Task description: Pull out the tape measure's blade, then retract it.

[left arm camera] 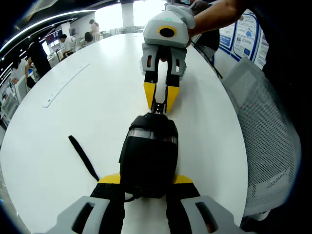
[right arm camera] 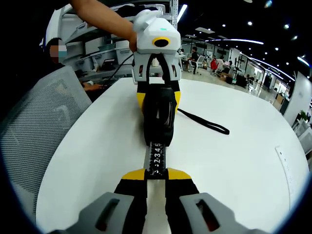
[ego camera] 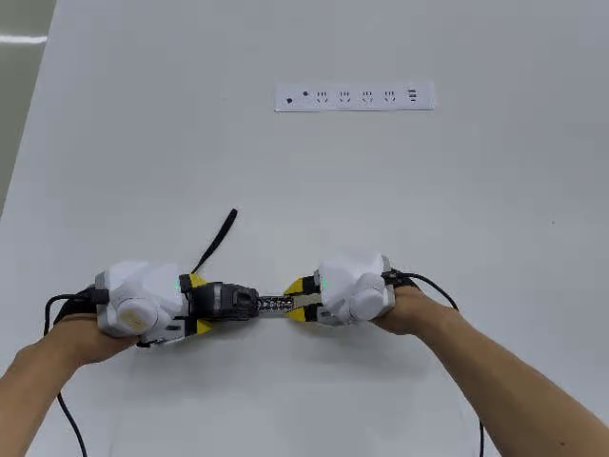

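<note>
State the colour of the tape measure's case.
The tape measure's case is black, clearest in the left gripper view.

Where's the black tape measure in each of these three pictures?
Head view: tape measure low, left of centre.
Left gripper view: bottom centre, between the jaws.
Right gripper view: upper centre, blade running down to the jaws.
Shared landmark: its black strap.

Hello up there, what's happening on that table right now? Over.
Left gripper shut on tape measure case. Right gripper shut on blade end, short stretch out. Strap trails aside on table; nothing in the way.
</note>
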Demonstrator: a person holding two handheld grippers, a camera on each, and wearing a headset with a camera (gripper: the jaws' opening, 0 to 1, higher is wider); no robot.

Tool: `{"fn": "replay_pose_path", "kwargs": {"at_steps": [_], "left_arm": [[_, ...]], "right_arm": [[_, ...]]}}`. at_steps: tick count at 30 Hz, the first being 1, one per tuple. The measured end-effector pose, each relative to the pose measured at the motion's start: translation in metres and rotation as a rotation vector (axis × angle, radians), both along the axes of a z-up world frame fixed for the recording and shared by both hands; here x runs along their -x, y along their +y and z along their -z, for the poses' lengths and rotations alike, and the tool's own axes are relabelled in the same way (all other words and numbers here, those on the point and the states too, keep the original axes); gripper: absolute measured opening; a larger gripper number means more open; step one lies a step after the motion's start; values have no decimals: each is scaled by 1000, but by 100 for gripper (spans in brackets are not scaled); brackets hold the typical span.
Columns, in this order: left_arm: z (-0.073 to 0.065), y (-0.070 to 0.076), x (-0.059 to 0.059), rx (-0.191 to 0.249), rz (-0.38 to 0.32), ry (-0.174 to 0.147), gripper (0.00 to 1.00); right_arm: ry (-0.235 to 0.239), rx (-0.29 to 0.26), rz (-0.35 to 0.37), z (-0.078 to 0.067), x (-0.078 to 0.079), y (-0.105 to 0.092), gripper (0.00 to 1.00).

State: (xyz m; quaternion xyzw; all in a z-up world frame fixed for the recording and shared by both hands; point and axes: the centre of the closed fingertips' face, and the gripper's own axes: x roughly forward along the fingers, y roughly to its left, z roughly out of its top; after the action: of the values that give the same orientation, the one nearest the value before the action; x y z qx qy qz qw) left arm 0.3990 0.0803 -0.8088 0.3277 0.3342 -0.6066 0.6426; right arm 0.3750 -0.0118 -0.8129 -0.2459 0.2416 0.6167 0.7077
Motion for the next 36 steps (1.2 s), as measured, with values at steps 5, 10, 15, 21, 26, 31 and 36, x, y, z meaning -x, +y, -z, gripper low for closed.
{"fn": "replay_pose_path", "kwargs": {"at_steps": [5,10,15,21,26,31,36], "left_arm": [[0,0,0,0,0,0,30],[-1,-1,0,-1,2,0,30],[-1,-1,1,-1,4,0,30],[-1,-1,1,-3,5,-1,30],[-1,-1,1,-3,4,-1,30],[-1,-1,1,-2,4,0,30],[-1,-1,1,0,4,-1,30]], "right_arm": [[-3,3,-3,-1,1,-5,11],[-5,7,-5,-2,3,-10,11],[1,0,2,-2,4,-14,11],[2,3,-2,-2,5,-17,11],[4,3,-2,-2,5,-19,11],[3,5,-3,-2,5,-20,11],[6,8,0,-1,7,-31,11]]}}
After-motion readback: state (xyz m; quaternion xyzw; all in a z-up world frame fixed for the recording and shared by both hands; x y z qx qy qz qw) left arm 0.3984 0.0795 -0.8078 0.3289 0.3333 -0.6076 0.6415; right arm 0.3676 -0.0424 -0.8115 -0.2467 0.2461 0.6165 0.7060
